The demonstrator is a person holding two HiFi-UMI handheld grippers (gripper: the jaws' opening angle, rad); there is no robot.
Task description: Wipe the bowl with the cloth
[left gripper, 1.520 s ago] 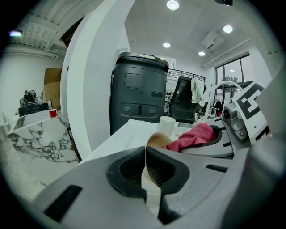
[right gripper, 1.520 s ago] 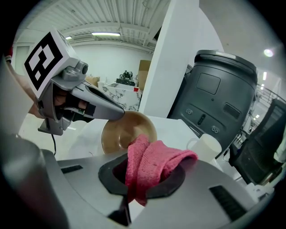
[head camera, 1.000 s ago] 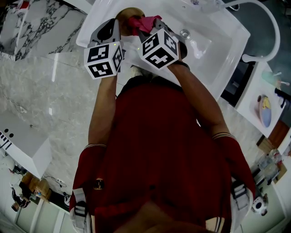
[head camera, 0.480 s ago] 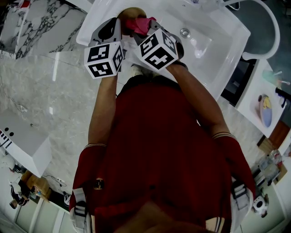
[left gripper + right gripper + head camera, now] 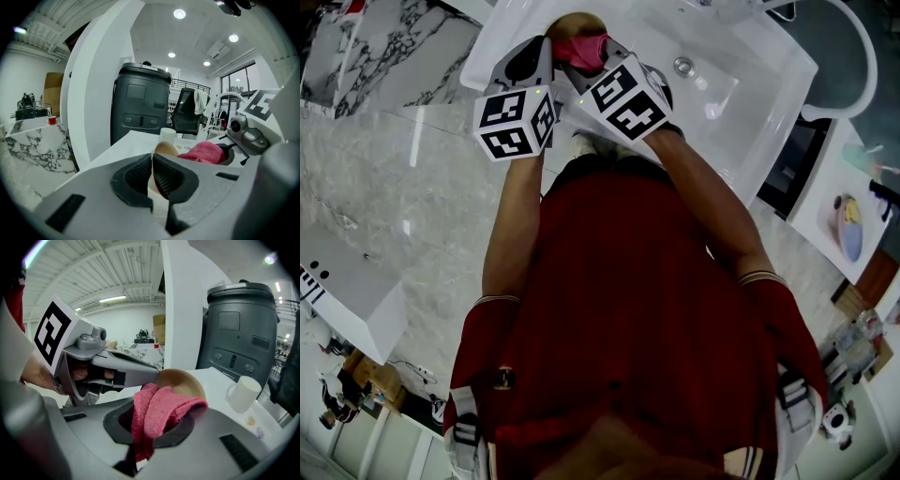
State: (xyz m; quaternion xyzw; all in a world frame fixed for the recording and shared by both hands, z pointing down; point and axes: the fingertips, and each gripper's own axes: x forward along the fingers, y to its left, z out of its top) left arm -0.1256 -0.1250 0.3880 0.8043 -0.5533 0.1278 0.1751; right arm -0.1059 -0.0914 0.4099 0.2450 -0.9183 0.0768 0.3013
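A person in a dark red shirt (image 5: pixel 637 300).
The short sleeves (image 5: pixel 485 323) end in thin pale stripes, and pale straps (image 5: pixel 464 431) sit by the shoulders. The left gripper (image 5: pixel 153 173) and right gripper (image 5: pixel 150 425) are grey, with black ridged pads (image 5: pixel 133 176). Each has a white cube (image 5: pixel 514 122) with black square marks.

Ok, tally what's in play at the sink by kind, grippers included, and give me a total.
bowl, tan, rim pinched in the left gripper: 1
cloth, pink, clamped in the right gripper: 1
mug, white, standing apart past the bowl: 1
grippers: 2
Total: 5
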